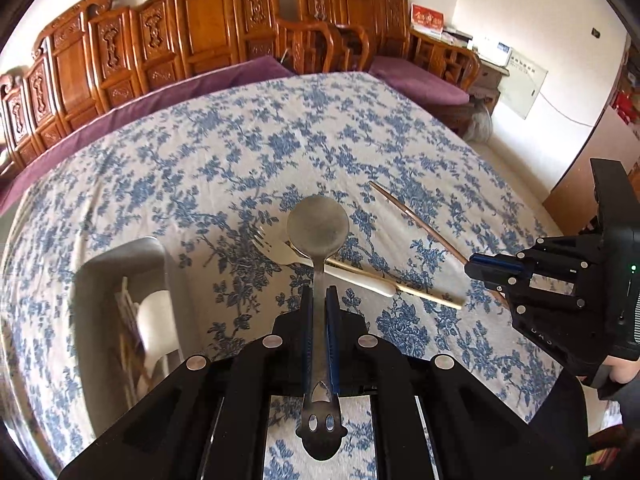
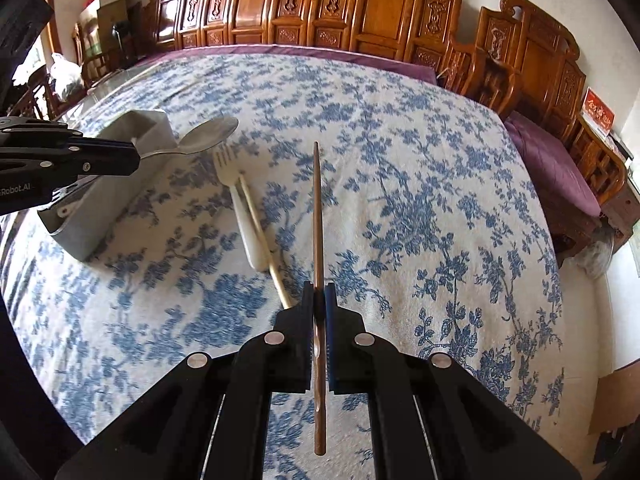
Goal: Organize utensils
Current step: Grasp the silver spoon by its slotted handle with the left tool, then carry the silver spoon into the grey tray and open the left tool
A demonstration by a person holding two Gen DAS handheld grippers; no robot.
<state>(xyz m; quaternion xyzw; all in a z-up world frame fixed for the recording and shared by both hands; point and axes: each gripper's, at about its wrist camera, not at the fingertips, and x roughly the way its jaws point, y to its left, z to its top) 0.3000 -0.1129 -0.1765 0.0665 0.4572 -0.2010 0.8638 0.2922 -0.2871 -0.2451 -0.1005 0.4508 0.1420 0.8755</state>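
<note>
My left gripper point(image 1: 319, 294) is shut on the handle of a metal spoon point(image 1: 318, 226), bowl pointing forward, held above the table. In the right wrist view the same spoon point(image 2: 208, 136) sticks out of the left gripper point(image 2: 136, 158). My right gripper point(image 2: 319, 290) is shut on a brown chopstick point(image 2: 317, 208), lifted off the cloth; from the left wrist view this chopstick point(image 1: 416, 220) runs into the right gripper point(image 1: 472, 266). A white fork point(image 2: 240, 192) and a pale chopstick point(image 2: 264, 240) lie on the cloth between the grippers. A grey utensil holder point(image 2: 120, 184) stands at the left.
The table wears a blue-flowered cloth point(image 2: 420, 200). The grey holder point(image 1: 120, 280) shows pale sticks inside in the left wrist view. Carved wooden chairs point(image 1: 208, 20) with purple cushions point(image 2: 552, 160) line the far side of the table. A hand shows at the right edge behind the right gripper.
</note>
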